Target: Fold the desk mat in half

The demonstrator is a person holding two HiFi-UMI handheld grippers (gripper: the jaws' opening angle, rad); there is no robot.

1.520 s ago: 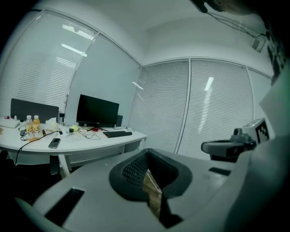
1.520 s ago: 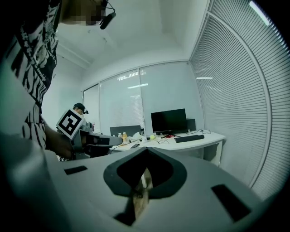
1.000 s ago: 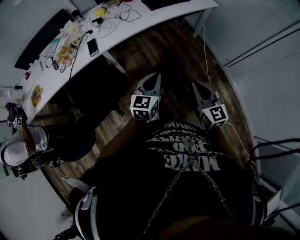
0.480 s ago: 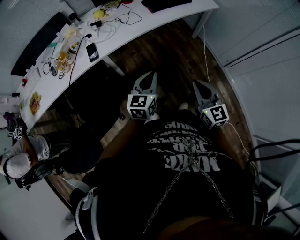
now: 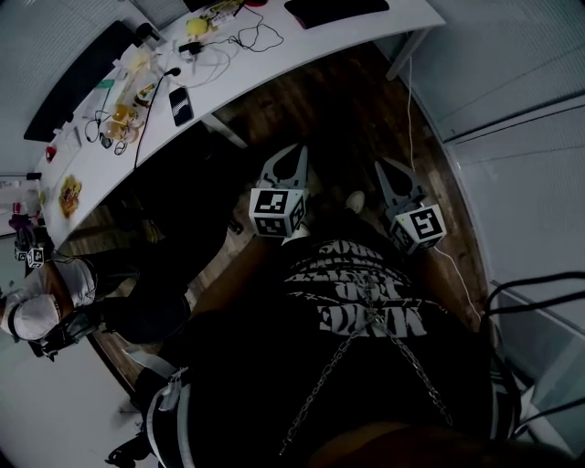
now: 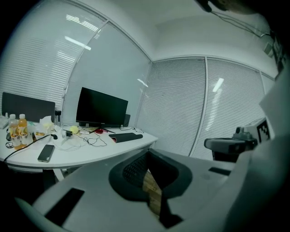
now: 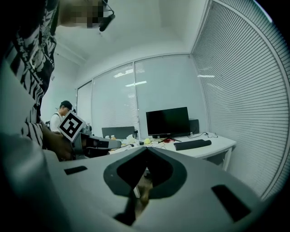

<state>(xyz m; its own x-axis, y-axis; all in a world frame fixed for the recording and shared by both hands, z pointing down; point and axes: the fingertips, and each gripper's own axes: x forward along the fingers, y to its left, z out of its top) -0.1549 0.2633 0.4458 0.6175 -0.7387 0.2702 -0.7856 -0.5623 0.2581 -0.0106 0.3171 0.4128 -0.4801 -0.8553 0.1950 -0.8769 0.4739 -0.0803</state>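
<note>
Left gripper [image 5: 292, 154] and right gripper [image 5: 384, 169]: the grey moulded jaws are closed tip to tip with nothing between them, above the wood-plank floor [image 5: 347, 110]. The desk mat [image 5: 334, 9], a dark flat slab, lies on the smooth, curved white desk [image 5: 302, 41], well apart from both.

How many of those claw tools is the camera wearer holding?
2: the left gripper near the head view's centre, the right gripper beside it; both shut, empty.
</note>
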